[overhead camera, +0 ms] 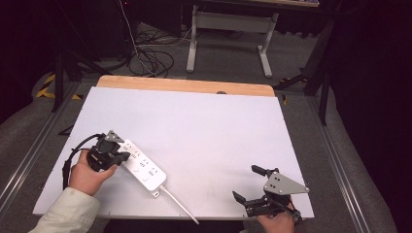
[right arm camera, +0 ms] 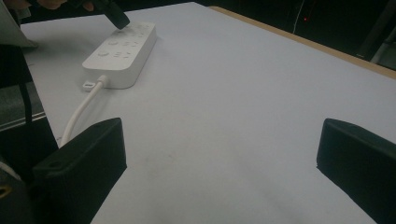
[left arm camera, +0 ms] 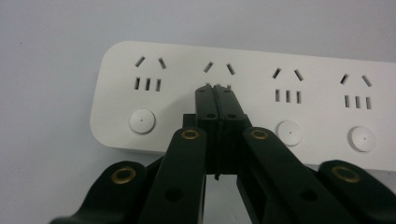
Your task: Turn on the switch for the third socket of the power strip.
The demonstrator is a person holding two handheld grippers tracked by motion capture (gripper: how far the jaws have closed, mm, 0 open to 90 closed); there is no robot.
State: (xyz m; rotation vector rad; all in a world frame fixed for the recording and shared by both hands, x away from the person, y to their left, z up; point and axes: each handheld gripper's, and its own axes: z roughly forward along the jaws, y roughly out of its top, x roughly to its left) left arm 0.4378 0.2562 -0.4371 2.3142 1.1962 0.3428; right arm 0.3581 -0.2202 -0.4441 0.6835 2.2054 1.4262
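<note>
White power strip (left arm camera: 243, 100), white cable (overhead camera: 179, 205); black tongs (left arm camera: 216, 95); white table (overhead camera: 209, 126), wooden edge.

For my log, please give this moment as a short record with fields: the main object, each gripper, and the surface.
object: white power strip with four socket groups and round buttons, lying flat
cable: white cable leaves the strip's near end toward the table edge
left gripper: left gripper with jaws closed together, tips over the second socket group from the strip's free end; contact cannot be told
right gripper: right gripper with jaws wide apart, holding nothing, near the table's front right corner
surface: white table with a wooden far edge
</note>
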